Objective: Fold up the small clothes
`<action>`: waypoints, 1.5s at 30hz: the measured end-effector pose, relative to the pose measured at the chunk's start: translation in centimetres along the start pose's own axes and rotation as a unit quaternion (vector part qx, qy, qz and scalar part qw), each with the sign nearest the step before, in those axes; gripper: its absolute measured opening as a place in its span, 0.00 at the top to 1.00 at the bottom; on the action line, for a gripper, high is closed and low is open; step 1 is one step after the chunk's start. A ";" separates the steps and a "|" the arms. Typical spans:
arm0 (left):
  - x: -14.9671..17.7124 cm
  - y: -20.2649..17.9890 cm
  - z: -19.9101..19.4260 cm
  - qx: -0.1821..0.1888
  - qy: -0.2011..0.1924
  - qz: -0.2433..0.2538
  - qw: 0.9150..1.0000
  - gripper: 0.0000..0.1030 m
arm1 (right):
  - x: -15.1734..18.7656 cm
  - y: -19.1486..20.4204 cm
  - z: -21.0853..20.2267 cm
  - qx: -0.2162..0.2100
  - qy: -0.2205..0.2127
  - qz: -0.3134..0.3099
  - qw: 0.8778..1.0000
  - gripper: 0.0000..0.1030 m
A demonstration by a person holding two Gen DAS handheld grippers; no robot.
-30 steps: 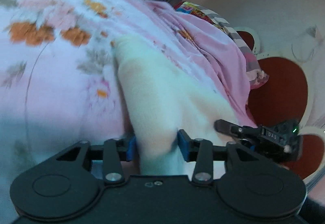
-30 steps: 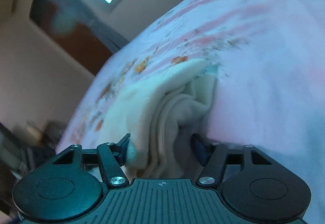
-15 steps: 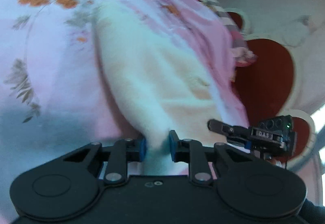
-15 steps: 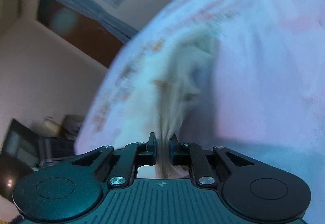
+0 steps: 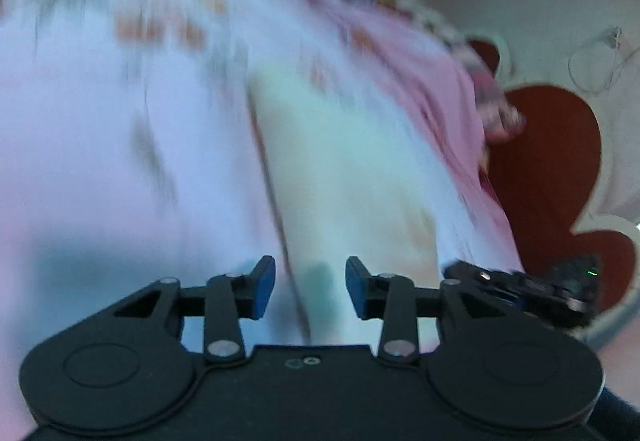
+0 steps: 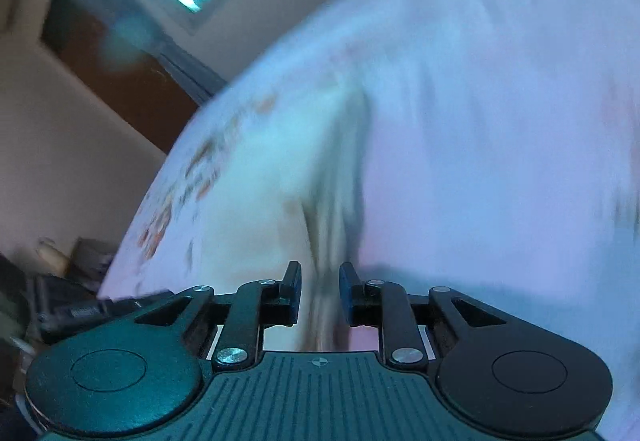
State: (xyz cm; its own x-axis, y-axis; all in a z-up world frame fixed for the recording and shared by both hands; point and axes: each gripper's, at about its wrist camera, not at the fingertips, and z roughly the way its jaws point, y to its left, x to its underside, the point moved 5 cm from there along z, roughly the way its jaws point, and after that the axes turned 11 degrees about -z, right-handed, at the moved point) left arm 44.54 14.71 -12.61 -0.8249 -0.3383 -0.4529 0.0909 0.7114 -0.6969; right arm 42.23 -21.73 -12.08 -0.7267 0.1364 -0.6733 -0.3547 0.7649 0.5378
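The cream garment (image 5: 344, 177) lies on the floral bedsheet (image 5: 100, 129), one edge running between the spread jaws of your left gripper (image 5: 310, 287). Your right gripper (image 6: 320, 295), jaws parted, straddles its bunched folds (image 6: 328, 225); both views are motion-blurred, so contact is unclear.

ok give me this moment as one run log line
step: fold released | left gripper: open, cream garment between fingers | right gripper: open at folded edge | garment on floral bedsheet | frames blurred
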 end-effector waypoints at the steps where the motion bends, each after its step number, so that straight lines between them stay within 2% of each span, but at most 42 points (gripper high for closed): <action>1: -1.1 -0.7 0.1 -0.020 -0.032 0.019 0.999 0.39 | -1.1 0.5 -0.1 0.007 -0.012 -0.014 1.000 0.80; 2: -2.2 -1.6 0.5 -0.043 -0.065 0.037 0.996 0.16 | -2.6 0.9 0.5 0.017 -0.020 -0.034 0.999 0.80; 3: -3.1 -2.2 1.2 -0.057 -0.087 0.050 0.993 0.12 | -4.0 1.3 1.5 0.034 -0.021 -0.059 0.997 0.80; 4: -3.9 -2.7 2.0 -0.068 -0.095 0.059 0.991 0.14 | -4.8 1.7 2.4 0.045 -0.018 -0.072 0.996 0.80; 7: -5.3 -3.4 6.2 -0.104 -0.079 0.065 0.989 0.15 | -6.7 2.4 6.3 0.084 0.000 -0.120 0.989 0.80; 9: -4.5 -2.2 8.8 -0.177 -0.041 0.089 0.979 0.13 | -6.1 1.5 9.4 0.121 0.044 -0.133 0.983 0.77; 10: -3.9 -1.9 9.5 -0.186 -0.039 0.103 0.976 0.09 | -5.3 1.1 11.4 0.127 0.068 -0.129 0.981 0.59; 11: -3.4 -2.0 9.2 -0.190 -0.050 0.118 0.973 0.08 | -5.1 0.8 11.6 0.139 0.063 -0.125 0.980 0.43; 13: -3.0 -2.6 8.4 -0.204 -0.057 0.122 0.970 0.09 | -5.4 0.6 11.0 0.152 0.057 -0.117 0.980 0.35; 17: -1.5 -5.4 5.1 -0.218 -0.085 0.154 0.960 0.07 | -5.3 2.6 6.1 0.134 0.003 -0.110 0.985 0.35; 19: -0.6 -6.7 3.6 -0.219 -0.096 0.165 0.957 0.07 | -5.6 4.9 4.2 0.118 -0.018 -0.117 0.986 0.35; 22: 0.2 -9.0 1.7 -0.218 -0.112 0.169 0.955 0.06 | -4.8 7.9 2.0 0.121 -0.030 -0.139 0.982 0.33; 23: 0.5 -9.8 0.9 -0.213 -0.120 0.170 0.955 0.04 | -4.5 8.8 1.2 0.124 -0.037 -0.148 0.980 0.26; 25: 1.0 -11.0 -0.1 -0.210 -0.128 0.170 0.954 0.04 | -3.9 10.3 -0.1 0.134 -0.045 -0.164 0.976 0.20; 31: 4.1 -14.0 -3.8 -0.199 -0.145 0.187 0.951 0.01 | -2.0 13.1 -4.8 0.128 -0.070 -0.166 0.975 0.20; 34: 6.6 -14.7 -6.8 -0.199 -0.160 0.179 0.950 0.01 | -0.6 14.7 -8.6 0.129 -0.085 -0.171 0.973 0.20; 37: 9.4 -15.6 -10.8 -0.198 -0.195 0.171 0.945 0.01 | 1.5 16.5 -12.9 0.131 -0.090 -0.179 0.971 0.18; 38: 10.5 -15.9 -12.5 -0.193 -0.212 0.161 0.944 0.01 | 2.4 17.2 -14.4 0.131 -0.095 -0.180 0.970 0.07; 40: 12.4 -16.8 -14.9 -0.182 -0.222 0.157 0.945 0.01 | 4.0 18.5 -17.1 0.134 -0.106 -0.183 0.968 0.00; 43: 15.5 -18.5 -18.1 -0.184 -0.233 0.155 0.942 0.01 | 6.9 21.2 -21.2 0.141 -0.124 -0.197 0.962 0.00; 45: 17.8 -19.6 -20.1 -0.173 -0.233 0.152 0.945 0.01 | 8.9 22.8 -23.4 0.145 -0.126 -0.199 0.961 0.00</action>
State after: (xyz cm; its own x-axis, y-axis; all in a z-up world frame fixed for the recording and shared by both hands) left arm 16.84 7.13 4.14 -0.4481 -0.2633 -0.8543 0.0301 0.9507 -0.3088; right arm 13.90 -17.82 6.13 -0.3892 -0.0841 -0.9173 -0.3702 0.9261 0.0722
